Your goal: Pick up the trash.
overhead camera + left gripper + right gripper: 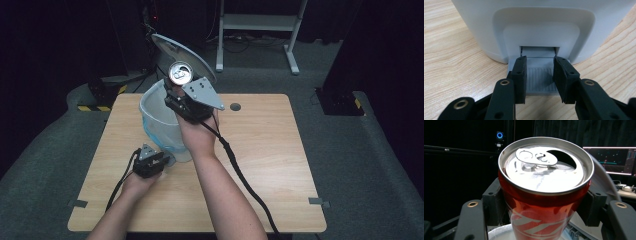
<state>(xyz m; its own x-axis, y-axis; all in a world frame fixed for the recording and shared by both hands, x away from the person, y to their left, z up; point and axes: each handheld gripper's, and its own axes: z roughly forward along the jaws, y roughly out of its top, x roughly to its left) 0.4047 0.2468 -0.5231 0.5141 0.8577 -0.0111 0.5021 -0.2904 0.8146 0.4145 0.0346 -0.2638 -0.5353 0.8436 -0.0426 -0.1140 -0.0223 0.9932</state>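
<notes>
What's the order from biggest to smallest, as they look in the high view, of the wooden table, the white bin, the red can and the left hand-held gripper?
1. wooden table
2. white bin
3. left hand-held gripper and red can: too close to rank. The can, shown top-on with its body hidden, is held up nearer the camera by the right hand-held gripper.

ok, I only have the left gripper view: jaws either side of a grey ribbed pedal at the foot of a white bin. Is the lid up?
Observer: Yes. In the high view the lid stands open behind the bin.
Operator: Where's the right gripper?
Observer: Above the bin's mouth, right gripper shut on a red can.
Operator: Can sealed?
Observer: No. Its tab is lifted and the mouth is open.
</notes>
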